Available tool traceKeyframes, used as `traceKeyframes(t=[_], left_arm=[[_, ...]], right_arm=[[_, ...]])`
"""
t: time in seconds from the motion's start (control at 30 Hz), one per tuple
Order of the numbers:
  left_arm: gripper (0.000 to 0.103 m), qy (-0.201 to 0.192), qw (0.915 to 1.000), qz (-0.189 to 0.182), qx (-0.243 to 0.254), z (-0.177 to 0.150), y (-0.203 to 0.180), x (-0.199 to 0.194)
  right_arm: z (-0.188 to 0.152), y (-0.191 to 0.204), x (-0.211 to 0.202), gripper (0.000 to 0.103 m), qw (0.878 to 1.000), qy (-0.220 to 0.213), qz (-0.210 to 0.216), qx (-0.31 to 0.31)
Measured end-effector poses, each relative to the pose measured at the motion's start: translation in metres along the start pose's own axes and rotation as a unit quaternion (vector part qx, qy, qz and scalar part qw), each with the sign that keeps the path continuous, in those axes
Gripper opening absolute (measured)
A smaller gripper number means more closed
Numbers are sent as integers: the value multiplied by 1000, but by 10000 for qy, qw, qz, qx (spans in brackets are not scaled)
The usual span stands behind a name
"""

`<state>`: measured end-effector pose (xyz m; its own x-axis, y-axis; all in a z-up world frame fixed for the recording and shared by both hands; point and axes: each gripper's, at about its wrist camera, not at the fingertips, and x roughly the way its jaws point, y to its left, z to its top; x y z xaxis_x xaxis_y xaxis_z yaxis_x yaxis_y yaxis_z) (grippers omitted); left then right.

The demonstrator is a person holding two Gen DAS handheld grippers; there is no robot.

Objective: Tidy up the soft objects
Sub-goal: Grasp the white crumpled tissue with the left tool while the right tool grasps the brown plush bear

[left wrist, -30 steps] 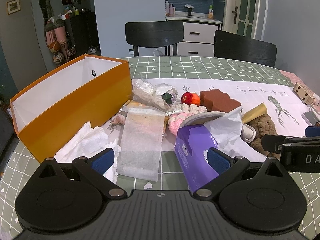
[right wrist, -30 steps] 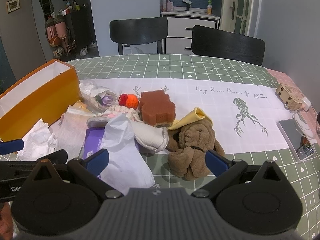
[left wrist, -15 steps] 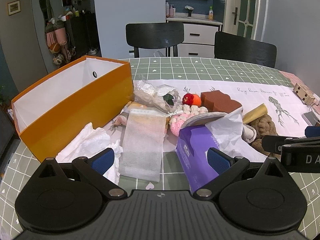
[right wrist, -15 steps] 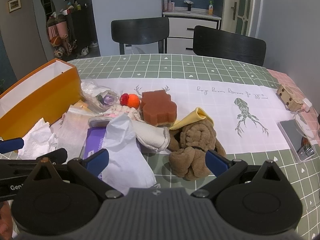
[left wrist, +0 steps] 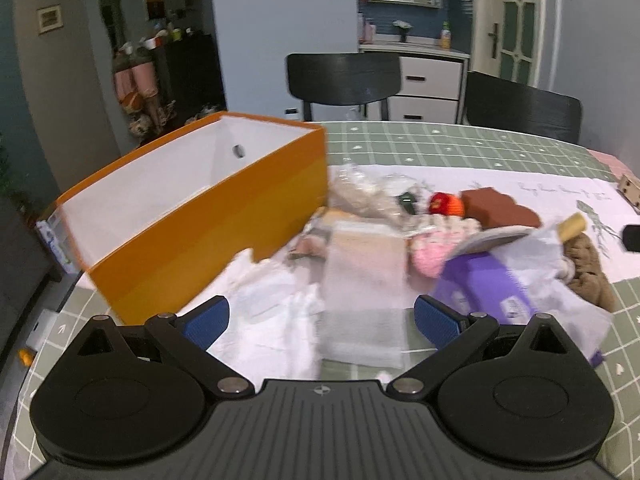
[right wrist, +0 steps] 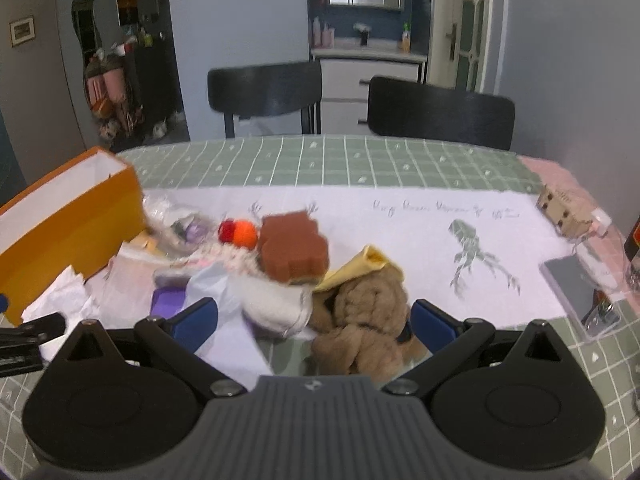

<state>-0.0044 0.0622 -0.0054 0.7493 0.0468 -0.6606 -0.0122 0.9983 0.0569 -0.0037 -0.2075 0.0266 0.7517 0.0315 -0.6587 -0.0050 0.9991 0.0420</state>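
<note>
The left gripper [left wrist: 320, 320] hovers with its jaws spread wide and holding nothing. Just ahead of them lie a white foam sheet [left wrist: 364, 300] and crumpled white tissue [left wrist: 272, 320], the sheet between the two blue pads, the tissue nearer the left one. To the right of the sheet sits a purple tissue pack [left wrist: 484, 284] under a white plastic bag [left wrist: 552, 276]. Left of these stands an open orange box [left wrist: 208, 224], its white inside showing; its near corner is close to the tissue.

The right gripper [right wrist: 314, 322] also has its jaws wide apart and empty. A brown plush toy [right wrist: 364, 320] lies between the pads, close to the right one, with a rolled white cloth [right wrist: 276, 308] touching its left side. Beyond them come a yellow cloth [right wrist: 368, 266], a brown sponge [right wrist: 294, 250] and a red and orange knitted ball [right wrist: 240, 233].

Farther right the white runner [right wrist: 400, 232] on the table [right wrist: 360, 160] is bare as far as a small cardboard figure [right wrist: 564, 210] at the edge. Two black chairs [right wrist: 440, 114] stand behind.
</note>
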Motion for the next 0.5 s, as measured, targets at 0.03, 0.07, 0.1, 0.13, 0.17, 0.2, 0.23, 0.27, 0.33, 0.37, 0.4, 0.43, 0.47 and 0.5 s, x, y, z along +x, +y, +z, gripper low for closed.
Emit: traceKeyframes(t=[0.03,0.07,0.1,0.13,0.17,0.2,0.23,0.27,0.33,0.37,0.4,0.43,0.47,0.5], left_arm=[[103,-8,10000,47,-60,-1,6,1],[103,-22,9999,74,-103,-1,10,1],[103,-33,9999,83,-143,-2,14,1],[103,-39,9998,79,-170,-2,17,1],[103,-45,9998,66,-190,-3,19,1],[103,-61,9998,44,-210,-3,21,2],[103,-94,9997,4,-233,-5,24,3],[103,-106,9997,-27,-241,-5,26,5],[103,-35,9995,-67,-290,-8,32,10],[103,-21,9995,-74,-314,-9,34,12],[103,-36,9994,-77,-333,-11,37,14],[103,-80,9994,-58,-327,-13,39,15],[103,-128,9995,-24,-304,-14,40,16],[103,-172,9996,7,-245,-16,41,17]], right_arm=[[1,-3,0,101,10000,-51,39,12],[2,-7,1,101,9999,-74,130,27],[3,-12,2,101,9996,-77,259,48],[4,-17,3,101,9991,-75,405,90],[4,-21,4,101,9986,-71,500,135],[5,-23,6,101,9983,-61,549,168],[6,-26,7,101,9981,-59,575,192],[7,-30,9,101,9981,-69,577,206],[9,-35,12,101,9983,-91,530,230],[10,-38,13,101,9984,-108,493,249],[10,-42,15,101,9986,-129,446,262],[10,-45,16,101,9988,-153,394,259],[10,-48,17,101,9990,-181,317,240],[10,-50,18,101,9992,-204,253,211]])
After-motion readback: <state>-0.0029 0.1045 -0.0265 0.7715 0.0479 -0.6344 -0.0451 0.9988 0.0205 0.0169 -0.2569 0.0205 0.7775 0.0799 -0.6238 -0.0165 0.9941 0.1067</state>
